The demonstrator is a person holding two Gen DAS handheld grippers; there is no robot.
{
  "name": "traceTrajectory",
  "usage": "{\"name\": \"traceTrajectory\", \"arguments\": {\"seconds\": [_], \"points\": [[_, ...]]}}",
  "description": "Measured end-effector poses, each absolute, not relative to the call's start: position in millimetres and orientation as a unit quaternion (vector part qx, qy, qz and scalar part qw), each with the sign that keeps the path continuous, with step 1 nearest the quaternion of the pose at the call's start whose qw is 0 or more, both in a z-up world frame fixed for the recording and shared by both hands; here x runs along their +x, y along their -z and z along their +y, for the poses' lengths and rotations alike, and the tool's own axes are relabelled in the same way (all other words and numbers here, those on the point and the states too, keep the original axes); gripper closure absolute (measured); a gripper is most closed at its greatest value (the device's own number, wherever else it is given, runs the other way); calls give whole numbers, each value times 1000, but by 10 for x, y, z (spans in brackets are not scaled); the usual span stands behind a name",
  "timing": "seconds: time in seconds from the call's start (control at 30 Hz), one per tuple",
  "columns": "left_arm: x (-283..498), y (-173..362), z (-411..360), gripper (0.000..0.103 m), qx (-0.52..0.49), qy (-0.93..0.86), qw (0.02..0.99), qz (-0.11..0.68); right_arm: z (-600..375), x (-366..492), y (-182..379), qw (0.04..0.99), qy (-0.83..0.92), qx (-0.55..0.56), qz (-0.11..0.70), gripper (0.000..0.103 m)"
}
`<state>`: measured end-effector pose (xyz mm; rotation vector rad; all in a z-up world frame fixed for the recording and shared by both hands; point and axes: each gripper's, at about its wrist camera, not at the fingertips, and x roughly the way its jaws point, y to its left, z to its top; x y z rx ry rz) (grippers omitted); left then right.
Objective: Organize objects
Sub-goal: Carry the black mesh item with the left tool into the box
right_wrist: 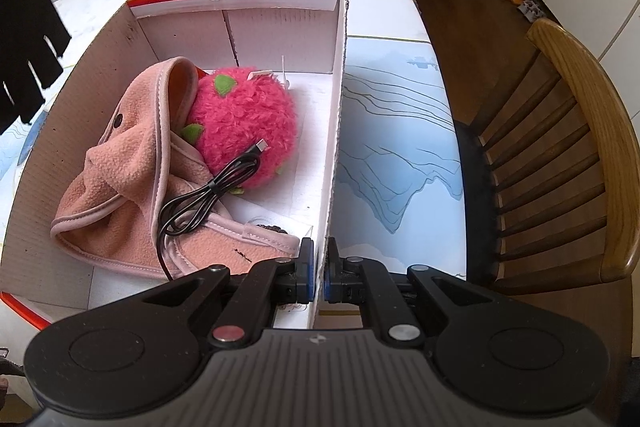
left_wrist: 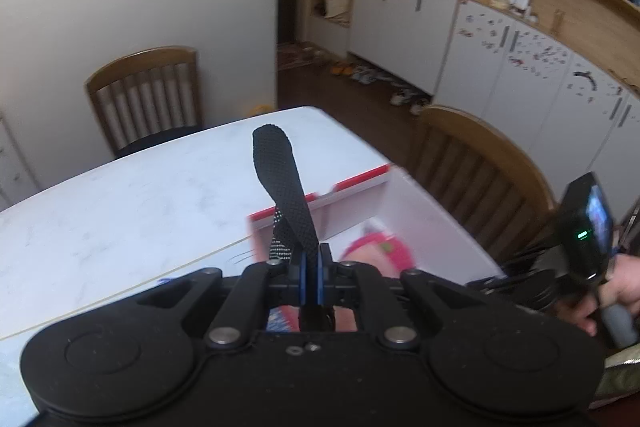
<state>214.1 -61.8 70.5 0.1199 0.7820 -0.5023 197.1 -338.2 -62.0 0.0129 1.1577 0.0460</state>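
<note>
My left gripper (left_wrist: 312,259) is shut on a black glove (left_wrist: 280,179), held up above the table; the glove also hangs at the left edge of the right wrist view (right_wrist: 28,27). An open cardboard box (right_wrist: 276,27) with red rims sits on the table; in the left wrist view it (left_wrist: 360,195) lies below the glove. In it lie a pink fleece cloth (right_wrist: 132,171), a fuzzy pink strawberry plush (right_wrist: 244,123), a black USB cable (right_wrist: 208,195) and a small clear case (right_wrist: 280,227). My right gripper (right_wrist: 320,267) is shut on the box's right wall (right_wrist: 336,147).
The white marble table (left_wrist: 120,195) carries a blue mountain-print mat (right_wrist: 400,147) right of the box. Wooden chairs stand at the right (right_wrist: 568,155) and far side (left_wrist: 148,95). White cabinets and cluttered shelves (left_wrist: 500,7) line the far wall.
</note>
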Motion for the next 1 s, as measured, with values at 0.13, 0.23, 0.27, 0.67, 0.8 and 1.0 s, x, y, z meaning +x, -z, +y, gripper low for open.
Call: {"name": "traceTrajectory", "arguments": {"seconds": [0.13, 0.23, 0.27, 0.67, 0.8, 1.0], "points": [[2134, -679, -925, 100, 55, 277, 885, 371, -3390, 1967, 620, 837, -22, 8, 546, 99], [2167, -608, -1155, 100, 51, 298, 877, 375, -3385, 1966, 619, 838, -21, 9, 545, 99], [2179, -587, -1238, 100, 50, 305, 873, 376, -3383, 1967, 618, 838, -21, 8, 545, 99], [2462, -176, -1781, 100, 30, 341, 847, 406, -3372, 1965, 609, 838, -19, 11, 545, 99], [2536, 6, -1826, 100, 25, 335, 840, 426, -3366, 1959, 608, 838, -19, 12, 546, 99], [2650, 222, -1914, 100, 41, 325, 832, 448, -3363, 1956, 608, 838, -19, 12, 546, 99]]}}
